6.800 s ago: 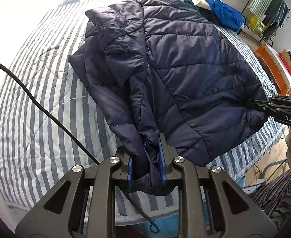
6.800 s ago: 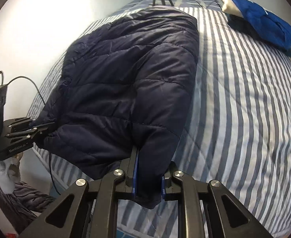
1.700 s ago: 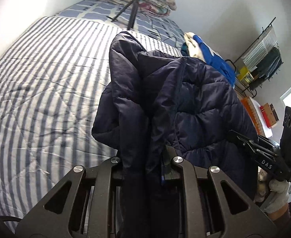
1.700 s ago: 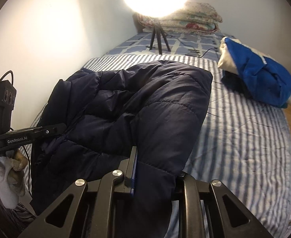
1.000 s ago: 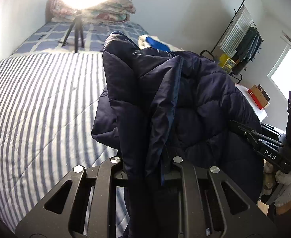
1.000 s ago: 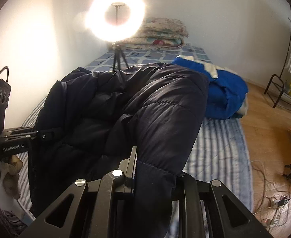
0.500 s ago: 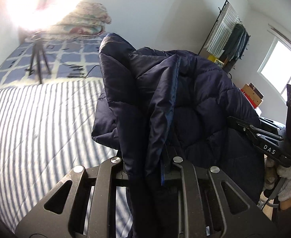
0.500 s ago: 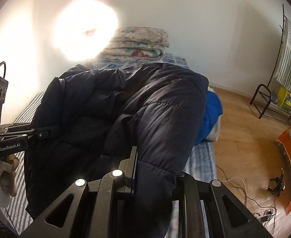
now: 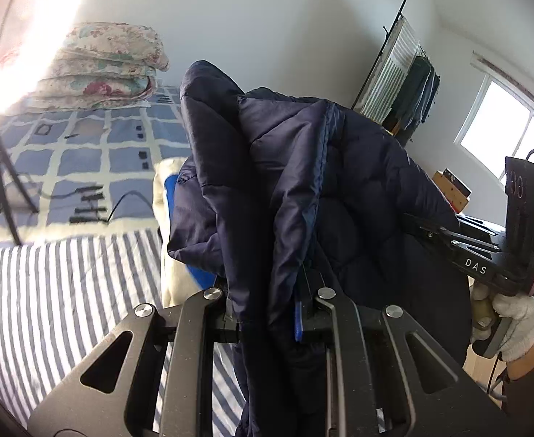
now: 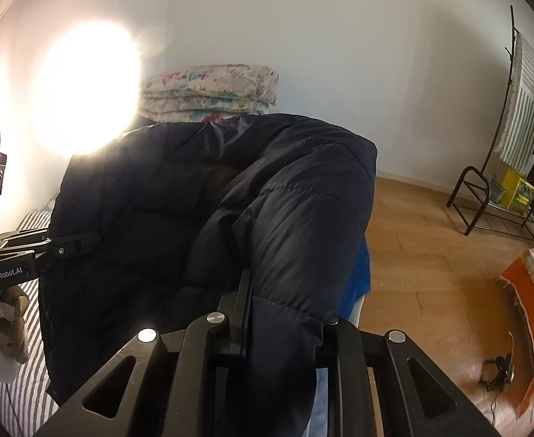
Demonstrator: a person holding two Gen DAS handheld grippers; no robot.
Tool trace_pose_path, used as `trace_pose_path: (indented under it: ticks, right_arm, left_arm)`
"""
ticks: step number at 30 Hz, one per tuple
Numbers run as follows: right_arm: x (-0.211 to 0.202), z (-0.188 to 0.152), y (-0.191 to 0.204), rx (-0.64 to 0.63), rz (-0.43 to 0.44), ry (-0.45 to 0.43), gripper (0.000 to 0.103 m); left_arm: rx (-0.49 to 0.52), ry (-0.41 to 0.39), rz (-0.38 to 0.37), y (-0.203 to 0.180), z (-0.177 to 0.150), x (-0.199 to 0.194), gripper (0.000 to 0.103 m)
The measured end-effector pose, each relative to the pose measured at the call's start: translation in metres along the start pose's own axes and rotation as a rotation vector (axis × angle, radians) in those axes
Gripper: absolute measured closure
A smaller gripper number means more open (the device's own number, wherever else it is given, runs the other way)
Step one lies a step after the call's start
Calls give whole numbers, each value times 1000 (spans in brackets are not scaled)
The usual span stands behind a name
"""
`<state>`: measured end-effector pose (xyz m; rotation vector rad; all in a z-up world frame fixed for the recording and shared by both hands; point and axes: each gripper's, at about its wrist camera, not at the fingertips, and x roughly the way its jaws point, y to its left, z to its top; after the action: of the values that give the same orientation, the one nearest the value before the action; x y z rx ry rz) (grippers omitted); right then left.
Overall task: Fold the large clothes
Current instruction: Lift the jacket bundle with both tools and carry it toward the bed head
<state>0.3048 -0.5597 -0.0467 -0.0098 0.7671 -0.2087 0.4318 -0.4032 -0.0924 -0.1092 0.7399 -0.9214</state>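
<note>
A dark navy quilted jacket (image 9: 303, 189) hangs in the air between my two grippers, lifted clear of the striped bed (image 9: 48, 291). My left gripper (image 9: 270, 313) is shut on one bunched edge of it. My right gripper (image 10: 285, 313) is shut on another edge of the same jacket (image 10: 201, 218), which drapes over its fingers and hides the tips. The right gripper also shows in the left wrist view (image 9: 459, 251), and the left gripper in the right wrist view (image 10: 48, 247), each at the jacket's side.
A blue and cream garment (image 9: 179, 218) lies on the bed behind the jacket. Folded floral quilts (image 9: 99, 69) are stacked at the bed's head by a tripod (image 9: 1, 189) and bright ring light. A clothes rack (image 10: 514, 138) stands on the wooden floor at right.
Both grippers have risen and tipped up with the jacket. It has gone from lying flat on the bed to hanging in the air. The views now show wall, quilts and floor.
</note>
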Motion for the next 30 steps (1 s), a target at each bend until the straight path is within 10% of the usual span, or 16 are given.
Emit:
trace_pose_path:
  ticks: [11,30]
  right_arm:
    - [59,25,-73,189,201,-50,86]
    - [174,30,-98,186,115,62,85]
  left_arm:
    - [-46,-14,-75,36,52,41,87]
    - [-170,40,8,77,59,128,87]
